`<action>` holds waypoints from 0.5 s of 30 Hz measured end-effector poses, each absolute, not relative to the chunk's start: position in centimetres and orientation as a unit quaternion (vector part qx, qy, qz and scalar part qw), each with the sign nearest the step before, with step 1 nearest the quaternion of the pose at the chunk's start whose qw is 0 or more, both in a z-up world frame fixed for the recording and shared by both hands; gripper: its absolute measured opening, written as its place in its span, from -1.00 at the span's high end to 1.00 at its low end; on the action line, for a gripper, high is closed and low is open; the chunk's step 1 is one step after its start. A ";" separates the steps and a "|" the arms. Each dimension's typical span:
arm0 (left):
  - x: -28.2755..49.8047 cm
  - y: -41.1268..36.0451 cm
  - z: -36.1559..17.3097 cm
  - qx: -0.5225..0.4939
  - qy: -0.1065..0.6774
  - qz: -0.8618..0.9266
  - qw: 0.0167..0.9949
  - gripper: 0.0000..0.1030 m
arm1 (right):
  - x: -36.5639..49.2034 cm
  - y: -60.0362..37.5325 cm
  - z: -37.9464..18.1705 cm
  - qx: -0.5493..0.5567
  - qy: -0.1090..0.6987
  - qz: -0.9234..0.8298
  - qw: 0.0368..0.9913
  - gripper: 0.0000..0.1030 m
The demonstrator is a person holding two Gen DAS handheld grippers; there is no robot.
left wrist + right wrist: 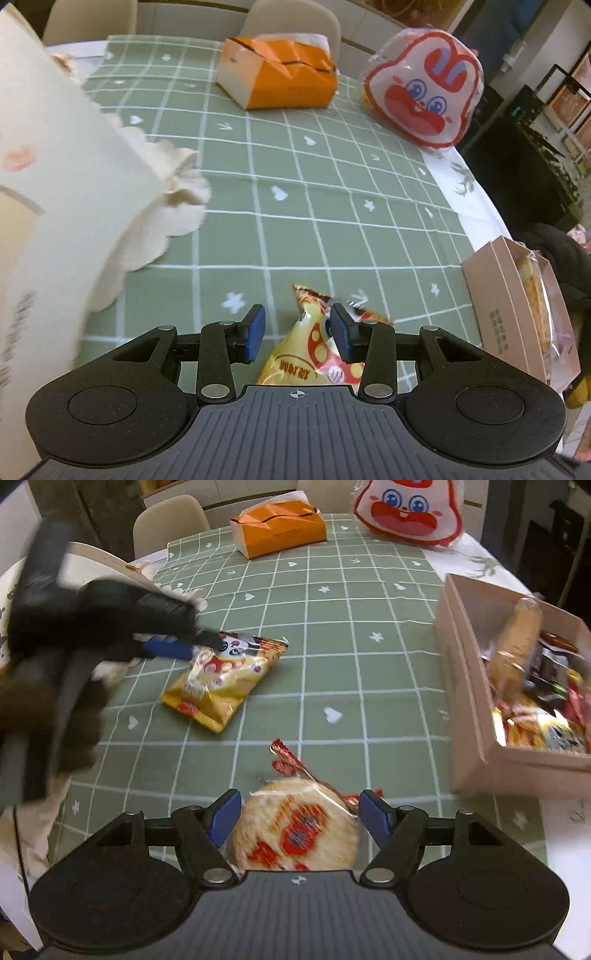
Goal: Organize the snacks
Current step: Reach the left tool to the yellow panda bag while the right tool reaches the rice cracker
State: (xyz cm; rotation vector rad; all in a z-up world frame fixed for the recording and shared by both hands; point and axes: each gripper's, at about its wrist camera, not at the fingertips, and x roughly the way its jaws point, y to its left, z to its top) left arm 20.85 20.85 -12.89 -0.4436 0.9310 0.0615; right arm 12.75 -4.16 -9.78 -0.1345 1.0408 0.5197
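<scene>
A yellow snack bag (pixel 291 356) (pixel 218 679) lies on the green checked tablecloth (pixel 314 206). My left gripper (pixel 298 332) is open with the bag's top end between its blue pads; the left pad stands clear of it. The right wrist view shows that gripper (pixel 173 648) low over the same end. A round rice cracker (pixel 295 830) in a clear wrapper lies on the cloth between the pads of my right gripper (pixel 300 818), which is open, with a sliver of gap at the right pad. The pink cardboard box (pixel 465 686) (pixel 495 306) on the right holds several snacks.
An orange tissue box (pixel 284 74) (pixel 280 528) and a rabbit-face bag (pixel 424 88) (pixel 406 509) sit at the far side of the table. A cream cloth bag (pixel 74 166) fills the left. Chairs stand behind the table. The table edge runs just beyond the pink box.
</scene>
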 end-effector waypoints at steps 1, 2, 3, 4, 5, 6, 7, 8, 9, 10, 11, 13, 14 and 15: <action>21.2 20.4 -13.0 -0.204 0.443 0.024 0.873 0.15 | 12.4 -4.5 -9.6 -0.065 0.490 0.243 0.835 -0.38; 21.3 20.0 -13.0 -0.193 0.445 0.018 0.874 0.16 | 12.1 -4.8 -9.4 -0.065 0.487 0.245 0.836 -0.38; 21.3 19.6 -13.0 -0.183 0.450 0.010 0.874 0.16 | 12.0 -5.1 -9.2 -0.064 0.485 0.247 0.837 -0.38; 21.2 19.0 -13.0 -0.167 0.456 0.001 0.874 0.16 | 11.9 -5.4 -9.0 -0.064 0.480 0.249 0.839 -0.38; 20.8 18.5 -12.9 -0.152 0.458 -0.006 0.876 0.15 | 11.8 -5.7 -8.7 -0.065 0.474 0.250 0.842 -0.38; 20.2 17.9 -12.7 -0.137 0.461 -0.014 0.877 0.15 | 11.9 -6.0 -8.5 -0.066 0.468 0.251 0.845 -0.38; 19.6 17.5 -12.6 -0.128 0.464 -0.020 0.876 0.15 | 12.0 -6.2 -8.4 -0.067 0.462 0.252 0.848 -0.38; 18.8 17.1 -12.6 -0.123 0.469 -0.028 0.874 0.15 | 12.2 -6.3 -8.3 -0.066 0.459 0.251 0.849 -0.38; 18.2 16.9 -12.6 -0.123 0.473 -0.033 0.872 0.15 | 12.5 -6.3 -8.4 -0.065 0.460 0.253 0.849 -0.38; 17.3 16.6 -12.6 -0.124 0.477 -0.038 0.869 0.15 | 12.8 -6.3 -8.4 -0.062 0.462 0.257 0.847 -0.38; 16.4 16.3 -12.6 -0.126 0.480 -0.042 0.867 0.15 | 13.1 -6.2 -8.5 -0.061 0.463 0.261 0.845 -0.38; 14.5 15.7 -12.5 -0.136 0.486 -0.052 0.862 0.15 | 13.2 -5.9 -8.4 -0.065 0.462 0.276 0.840 -0.38; 13.8 15.6 -12.5 -0.142 0.489 -0.054 0.859 0.15 | 13.1 -5.6 -8.5 -0.069 0.462 0.282 0.838 -0.38; 13.0 15.4 -12.5 -0.151 0.491 -0.054 0.857 0.15 | 13.1 -5.4 -8.4 -0.073 0.462 0.290 0.835 -0.38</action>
